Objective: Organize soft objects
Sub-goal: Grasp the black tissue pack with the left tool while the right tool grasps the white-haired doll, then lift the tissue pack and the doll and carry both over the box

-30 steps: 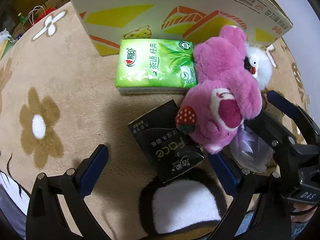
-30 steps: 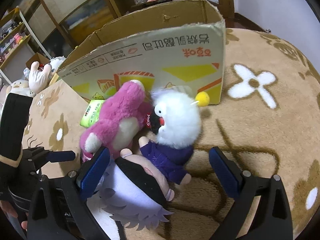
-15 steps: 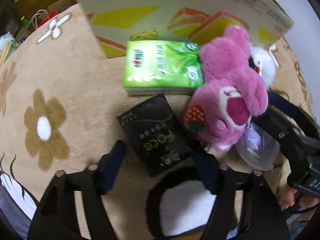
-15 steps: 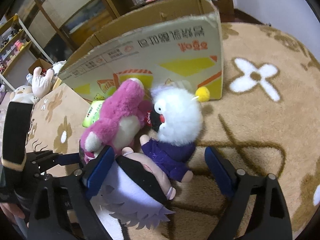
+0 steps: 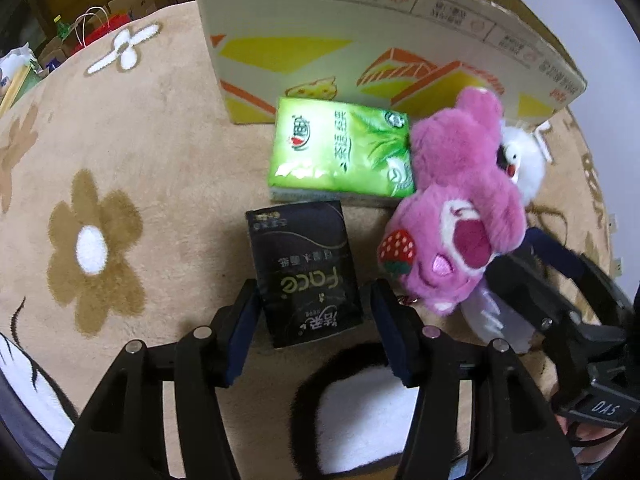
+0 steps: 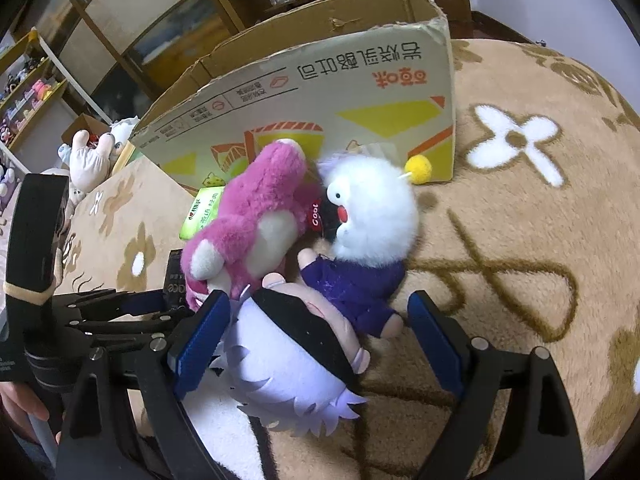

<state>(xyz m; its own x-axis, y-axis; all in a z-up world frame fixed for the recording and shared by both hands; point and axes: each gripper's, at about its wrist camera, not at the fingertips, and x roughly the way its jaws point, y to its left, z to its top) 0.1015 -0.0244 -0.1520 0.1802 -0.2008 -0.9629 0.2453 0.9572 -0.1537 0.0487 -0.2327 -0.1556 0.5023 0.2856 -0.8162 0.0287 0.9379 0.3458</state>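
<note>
Left tool (image 5: 314, 322): jaws have just been closing, from wide to narrow, and now bracket the near end of the black tissue pack (image 5: 306, 270). The left pad looks to be touching the pack's left edge; the right pad stands just beside its right edge with a thin gap showing. Contact on both sides not confirmed, so I read this as closing on the pack, not yet a firm hold. The tool has also shifted so that the pack, earlier off to the right between the fingers, now lies centred between them.

Black pack lies flat on the carpet (image 5: 120, 168), just in front of the green tissue pack (image 5: 342, 150), which rests against the wall of the cardboard box (image 5: 360, 40). The pink plush bear (image 5: 460, 208) lies to the right of both packs, overlapping the green one's right end.

Right tool (image 6: 316, 332): jaws wide, narrowed only slightly from a second ago, straddling the pale-haired plush doll (image 6: 296, 364) without pressing on it. Left pad near the doll's hair; right pad well clear. The white fluffy plush (image 6: 372, 208) (purple outfit) lies just beyond, touching the bear.

Judgement: both hands are set up for pick-ups, the left one further along. The box seems the likely destination. Risk: the soft pack may buckle or slip if pinched only at its end.
</note>
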